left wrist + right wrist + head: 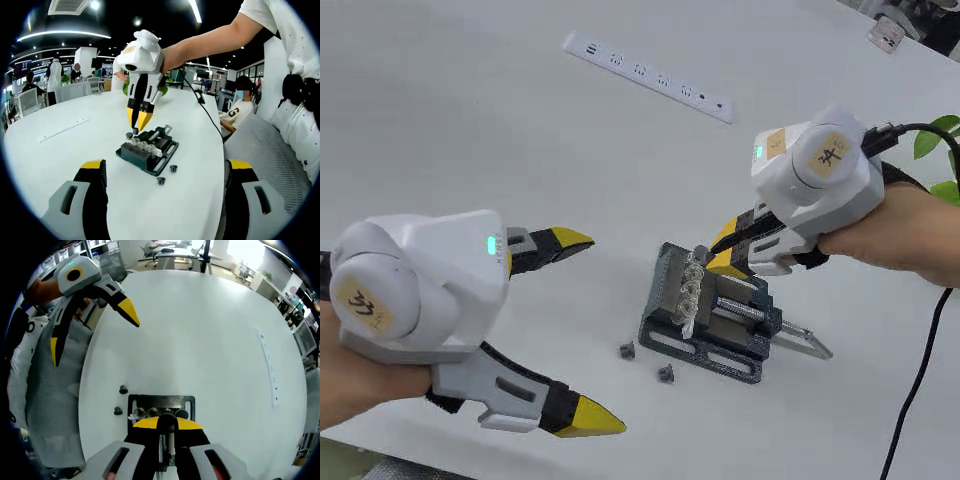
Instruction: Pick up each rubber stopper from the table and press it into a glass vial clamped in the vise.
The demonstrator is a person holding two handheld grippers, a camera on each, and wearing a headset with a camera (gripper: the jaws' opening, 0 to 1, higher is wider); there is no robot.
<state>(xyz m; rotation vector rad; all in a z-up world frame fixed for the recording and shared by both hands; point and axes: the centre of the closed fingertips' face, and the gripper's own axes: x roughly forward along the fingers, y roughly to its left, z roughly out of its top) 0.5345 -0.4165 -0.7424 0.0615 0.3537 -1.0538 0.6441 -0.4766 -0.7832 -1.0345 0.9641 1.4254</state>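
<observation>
Pinched a dark rubber stopper [700, 253] between the nearly closed fingers of the right gripper [716, 256], just over the clear glass vials [690, 292] in the grey metal vise [725, 335], apparently lined up for pressing in. Held the left gripper [588, 330] aside, fingers wide and empty, leaving the vise clear.

Vials [690, 290] in vise [705, 345]; two stoppers [627, 350] on table [470, 130] before it; power strip [648, 76] behind.
</observation>
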